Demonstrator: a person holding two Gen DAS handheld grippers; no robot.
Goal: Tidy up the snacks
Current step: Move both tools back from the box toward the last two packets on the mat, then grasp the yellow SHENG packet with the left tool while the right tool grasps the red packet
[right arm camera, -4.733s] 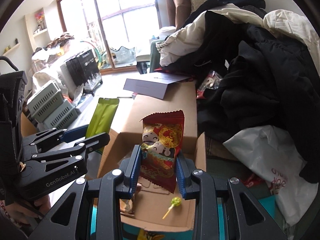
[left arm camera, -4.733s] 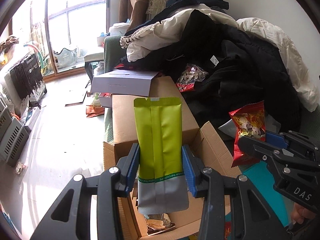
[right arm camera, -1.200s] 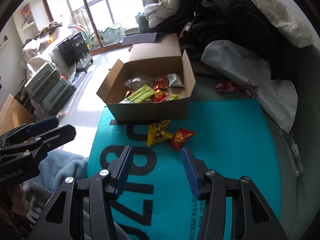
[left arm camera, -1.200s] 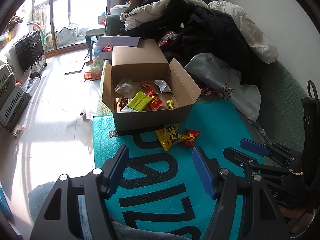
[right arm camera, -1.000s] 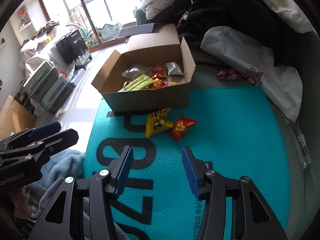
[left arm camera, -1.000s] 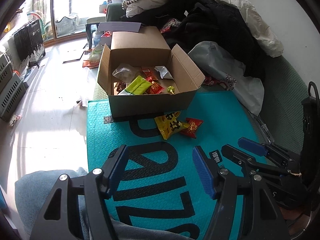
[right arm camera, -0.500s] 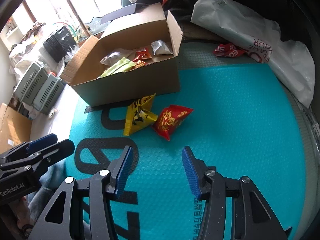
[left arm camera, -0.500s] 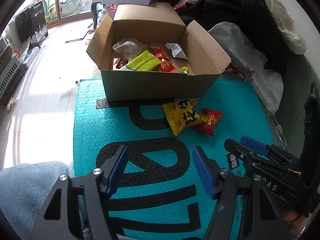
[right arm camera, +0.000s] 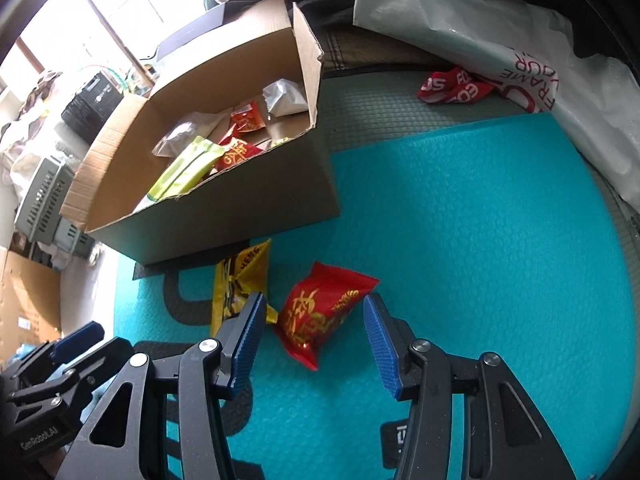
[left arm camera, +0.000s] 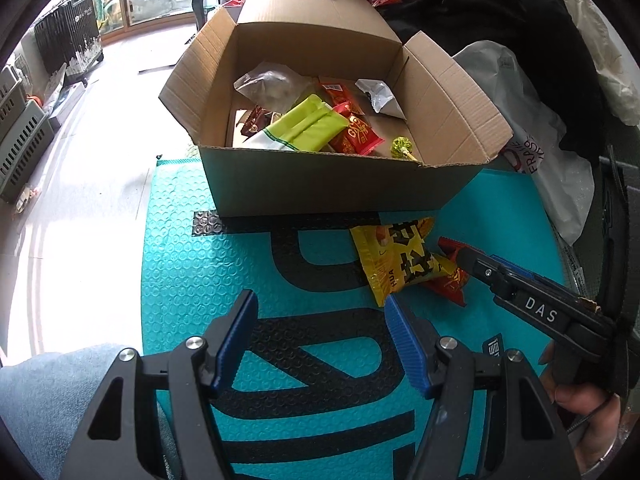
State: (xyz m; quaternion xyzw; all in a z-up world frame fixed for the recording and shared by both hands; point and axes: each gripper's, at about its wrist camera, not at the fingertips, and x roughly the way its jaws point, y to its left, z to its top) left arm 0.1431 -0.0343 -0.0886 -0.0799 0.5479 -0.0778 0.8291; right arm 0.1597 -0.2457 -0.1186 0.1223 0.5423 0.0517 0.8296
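Both grippers are now lower and closer to the teal mat (left arm camera: 180, 264) than a second ago, and the two loose packets look much bigger in both views. From the left wrist view, the left gripper (left arm camera: 320, 340) has its blue pads spread, with only the mat and its black letters between them; its right pad tip is just beside the corner of the yellow snack packet (left arm camera: 400, 260), which lies right of centre and partly covers the red snack packet (left arm camera: 452, 276). From the right wrist view, the right gripper (right arm camera: 314, 334) is also spread, and the red packet lies between the pads, lower centre of the frame, but they do not press it. The cardboard box (left arm camera: 332, 188), upper centre, stands open on the mat's far edge and holds a green pouch (left arm camera: 304, 128), red packets and a lollipop (left arm camera: 402, 146).
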